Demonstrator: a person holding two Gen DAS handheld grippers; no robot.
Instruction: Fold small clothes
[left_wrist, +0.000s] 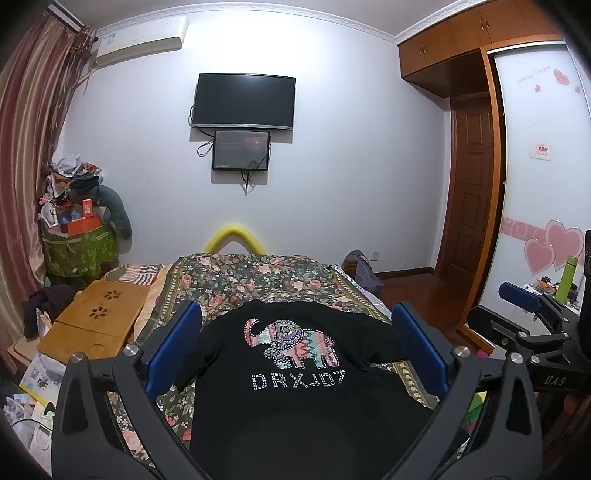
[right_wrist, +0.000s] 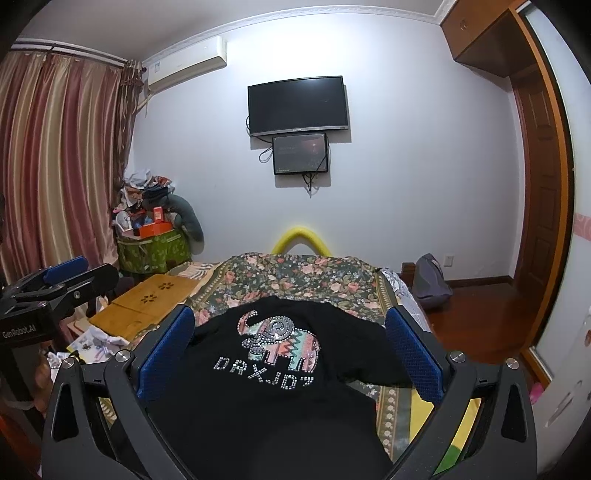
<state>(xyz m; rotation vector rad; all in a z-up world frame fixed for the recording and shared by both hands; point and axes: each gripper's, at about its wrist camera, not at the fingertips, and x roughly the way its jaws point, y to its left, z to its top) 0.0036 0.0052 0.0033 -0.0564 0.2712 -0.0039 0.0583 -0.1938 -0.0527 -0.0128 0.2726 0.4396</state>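
A small black T-shirt (left_wrist: 295, 387) (right_wrist: 273, 391) with a beaded elephant and the letters DRXJD7 lies flat, front up, on the floral bedspread (left_wrist: 258, 277) (right_wrist: 295, 277). Both sleeves are spread out to the sides. My left gripper (left_wrist: 295, 332) hovers open above the near part of the shirt, its blue pads wide apart with nothing between them. My right gripper (right_wrist: 290, 332) is likewise open over the shirt and holds nothing. In the left wrist view the right gripper (left_wrist: 532, 306) shows at the right edge; in the right wrist view the left gripper (right_wrist: 62, 275) shows at the left edge.
A bamboo lap table (left_wrist: 92, 321) (right_wrist: 147, 299) sits at the bed's left side, with papers (left_wrist: 37, 376) below it. A green bin piled with clutter (left_wrist: 77, 243) (right_wrist: 155, 243) stands in the corner. Wooden floor (right_wrist: 480, 314), a grey bag (right_wrist: 430, 280) and a door lie to the right.
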